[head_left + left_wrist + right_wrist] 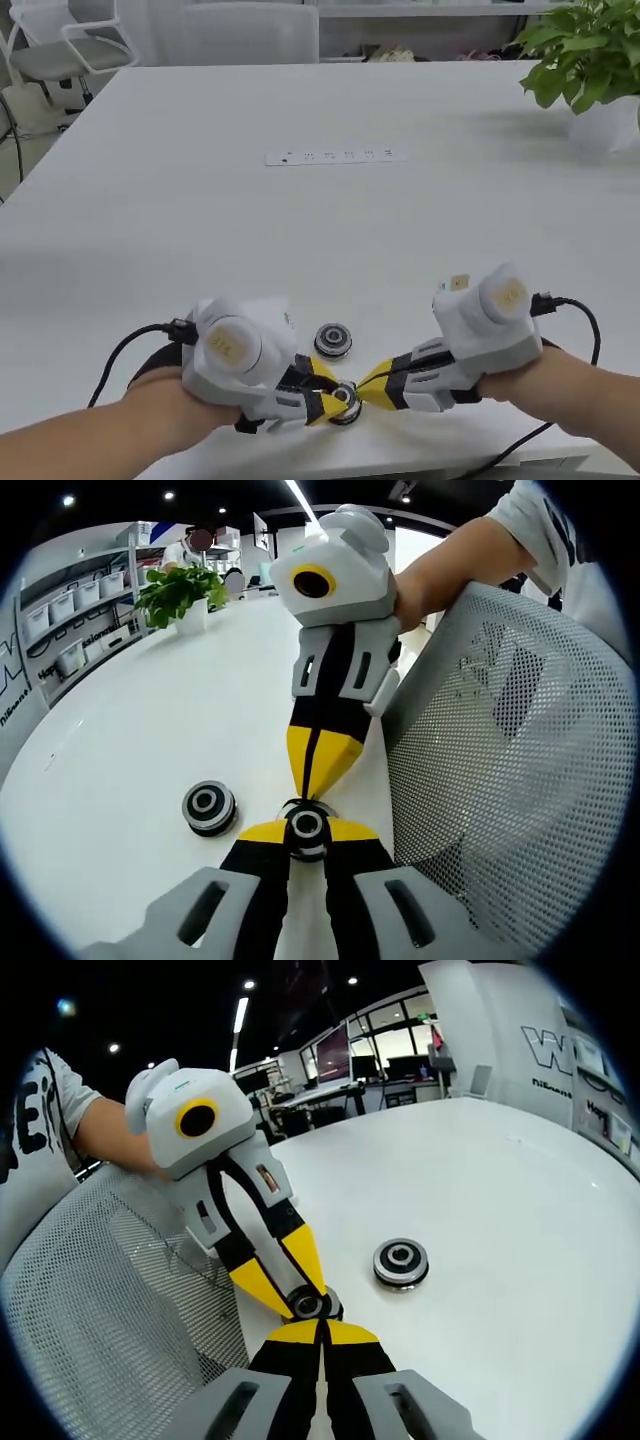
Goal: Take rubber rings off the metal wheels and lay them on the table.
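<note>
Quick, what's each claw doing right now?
Left claw: closed on a metal wheel.
Right claw: closed, tips at that wheel's edge; what it pinches cannot be told.

Smooth matt white bench (300, 230), held wheel (306, 825) and loose wheel (209, 807) in bright metal with dull black rubber, left tongs (335, 400) and right tongs (358, 392) matt white plastic, grey mesh chair (500, 780).

White table (180, 200) — three things resting on it
A wheel (332, 340) is lying near the front edge, a power strip (335, 156) mid-table, a plant (603, 125) far right.
</note>
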